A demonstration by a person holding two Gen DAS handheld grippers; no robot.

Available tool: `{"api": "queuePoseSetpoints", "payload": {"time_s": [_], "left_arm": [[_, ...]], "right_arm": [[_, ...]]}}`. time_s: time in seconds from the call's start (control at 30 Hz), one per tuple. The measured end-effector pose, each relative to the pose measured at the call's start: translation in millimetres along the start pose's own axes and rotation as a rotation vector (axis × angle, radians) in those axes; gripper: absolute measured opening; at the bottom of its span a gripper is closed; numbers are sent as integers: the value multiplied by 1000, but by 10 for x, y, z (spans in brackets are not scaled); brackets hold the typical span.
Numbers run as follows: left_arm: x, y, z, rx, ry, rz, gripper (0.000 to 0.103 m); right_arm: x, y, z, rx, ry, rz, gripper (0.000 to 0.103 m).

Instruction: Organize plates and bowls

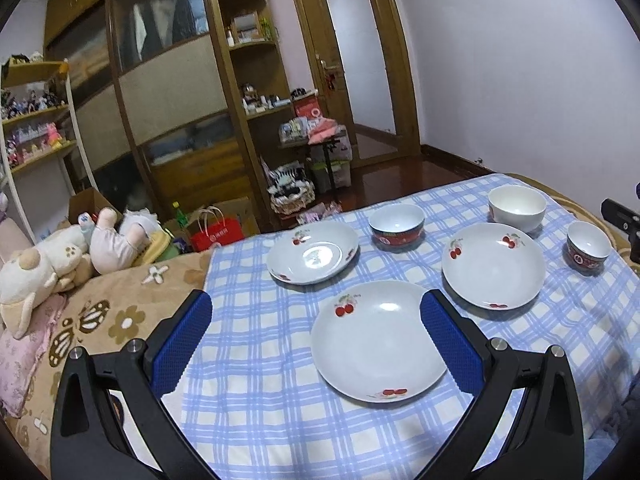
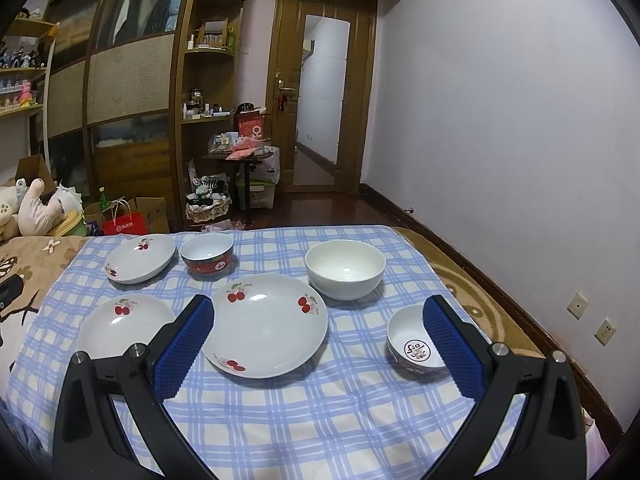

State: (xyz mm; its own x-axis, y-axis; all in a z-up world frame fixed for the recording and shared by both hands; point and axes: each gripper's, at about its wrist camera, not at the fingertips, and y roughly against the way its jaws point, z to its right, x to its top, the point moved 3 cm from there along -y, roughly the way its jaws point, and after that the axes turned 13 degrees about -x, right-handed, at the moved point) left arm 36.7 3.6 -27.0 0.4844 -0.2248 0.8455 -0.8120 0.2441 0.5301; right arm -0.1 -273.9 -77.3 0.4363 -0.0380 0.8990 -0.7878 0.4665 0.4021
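Cloth: blue checked tablecloth (image 2: 320, 420), everything sits on it.
Biggest plate: cherry plate (image 2: 265, 325) mid-cloth, white bowl (image 2: 345, 269) just behind it.
Near plate: second cherry plate (image 1: 378, 340), left of the biggest one.
Far plate: small cherry plate (image 1: 313, 251) at the back, with a red bowl (image 1: 396, 227) beside it.
Small bowl: red-patterned bowl (image 2: 414, 346) near the right edge.
My left gripper (image 1: 316, 306): wide open, holding nothing, hanging over the near plate.
My right gripper (image 2: 318, 310): wide open too, empty; its right finger (image 2: 452, 344) overlaps the small bowl, contact unclear.
Only left view: a black piece (image 1: 624, 220) at its right edge.
Only right view: the stamp inside the small bowl.
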Motion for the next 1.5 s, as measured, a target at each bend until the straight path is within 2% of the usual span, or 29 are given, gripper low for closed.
{"api": "queuePoseSetpoints", "payload": {"time_s": [0.27, 0.43, 0.57, 0.67, 0.8, 0.93, 1.07, 1.17, 1.27, 1.5], "left_arm": [[233, -202, -36, -2, 29, -27, 102], [416, -352, -145, -7, 75, -65, 102], [526, -458, -307, 22, 106, -81, 102], [567, -555, -388, 48, 98, -94, 102], [540, -786, -518, 42, 122, -150, 102], [390, -1013, -589, 19, 138, -208, 102], [261, -1193, -543, -8, 101, -244, 102], [144, -1342, -581, -40, 151, -281, 102], [16, -1504, -643, -50, 200, -331, 102], [-167, -1736, -663, -57, 218, -424, 102]], "right_arm": [[166, 28, -165, 33, 46, 8, 103], [326, 20, -405, 61, 71, 6, 103], [426, -22, -655, 93, 81, 6, 103], [485, -64, -836, 127, 67, -1, 103], [514, -193, -1078, 161, 75, -27, 103], [433, -416, -1259, 209, 72, -106, 88], [266, -614, -1425, 240, 110, -163, 69], [148, -761, -1538, 272, 129, -212, 57], [26, -871, -1637, 298, 149, -241, 55], [-170, -1061, -1813, 330, 206, -286, 55]]}}
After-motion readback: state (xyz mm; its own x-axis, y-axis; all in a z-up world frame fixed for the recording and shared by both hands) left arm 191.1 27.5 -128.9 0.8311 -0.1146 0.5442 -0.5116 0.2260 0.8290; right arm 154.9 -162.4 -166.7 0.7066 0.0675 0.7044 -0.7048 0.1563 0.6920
